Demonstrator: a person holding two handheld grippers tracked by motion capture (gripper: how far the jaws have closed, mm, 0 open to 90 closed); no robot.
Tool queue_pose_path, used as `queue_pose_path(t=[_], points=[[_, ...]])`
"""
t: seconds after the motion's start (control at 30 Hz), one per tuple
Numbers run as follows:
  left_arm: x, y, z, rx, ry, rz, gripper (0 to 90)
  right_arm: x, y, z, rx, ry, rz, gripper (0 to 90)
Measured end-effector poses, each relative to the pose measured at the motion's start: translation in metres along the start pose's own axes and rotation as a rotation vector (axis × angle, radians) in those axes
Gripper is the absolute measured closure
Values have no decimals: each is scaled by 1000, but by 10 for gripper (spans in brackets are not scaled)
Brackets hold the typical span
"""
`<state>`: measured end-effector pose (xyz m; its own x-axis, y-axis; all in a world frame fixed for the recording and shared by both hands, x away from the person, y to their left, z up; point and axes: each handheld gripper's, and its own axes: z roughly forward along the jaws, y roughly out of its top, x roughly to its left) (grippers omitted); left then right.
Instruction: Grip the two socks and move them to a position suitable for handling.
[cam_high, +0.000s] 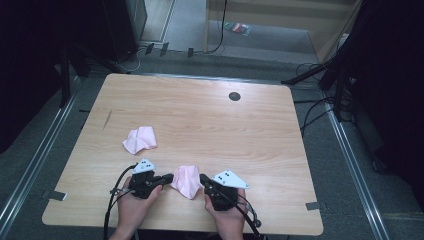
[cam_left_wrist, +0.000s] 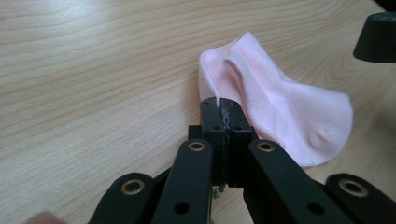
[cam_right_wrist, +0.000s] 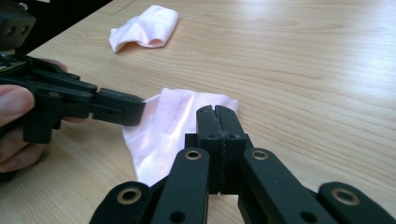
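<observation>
1. Left claw (cam_high: 170, 177): jaws clenched on the cuff edge of the pink sock (cam_high: 186, 181). In the left gripper view (cam_left_wrist: 223, 106) a sliver of pink fabric sits pinched at the pad tips; the rest of the sock (cam_left_wrist: 289, 116) spreads ahead and to the right of the jaws, flat on the table (cam_left_wrist: 93, 70).
2. Right claw (cam_high: 202, 178): jaws pressed together against the opposite edge of the same sock. In the right gripper view (cam_right_wrist: 218, 114) the pads meet right at the sock (cam_right_wrist: 163, 130) edge; fabric between them is hard to make out, so the grip looks likely but not certain.
3. The sock lies between the two claws, touching both, near the table's front edge (cam_high: 175, 227).
4. The left claw (cam_right_wrist: 126, 108) shows across from the right one, its tip on the sock's far edge.
5. Second pink sock (cam_high: 140, 139): crumpled, beyond the left claw, well apart from both, nothing touching it. Also seen far-left of the right claw (cam_right_wrist: 144, 29).
</observation>
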<state>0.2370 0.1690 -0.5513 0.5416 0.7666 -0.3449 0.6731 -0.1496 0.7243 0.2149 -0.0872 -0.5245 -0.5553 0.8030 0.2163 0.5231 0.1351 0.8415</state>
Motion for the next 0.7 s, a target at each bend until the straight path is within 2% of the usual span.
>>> queue_pose_path(t=[0.07,0.13,0.27,0.43,0.53,0.63,0.7], points=[[-1,0,1,0,-7,-6,900,1,-2,0,12,23,8,900],[-2,0,2,5,-7,-2,900,11,-7,6,42,66,-24,877],[-3,0,3,7,-15,-2,900,34,-14,22,79,126,-95,681],[-3,-1,3,13,-25,4,900,46,-20,35,116,89,-159,595],[-5,-1,4,15,-27,10,900,50,-23,40,120,24,-197,637],[-4,0,4,16,-33,10,900,52,-23,41,122,-35,-212,790],[-4,0,3,16,-30,8,900,52,-23,40,122,-38,-210,873]])
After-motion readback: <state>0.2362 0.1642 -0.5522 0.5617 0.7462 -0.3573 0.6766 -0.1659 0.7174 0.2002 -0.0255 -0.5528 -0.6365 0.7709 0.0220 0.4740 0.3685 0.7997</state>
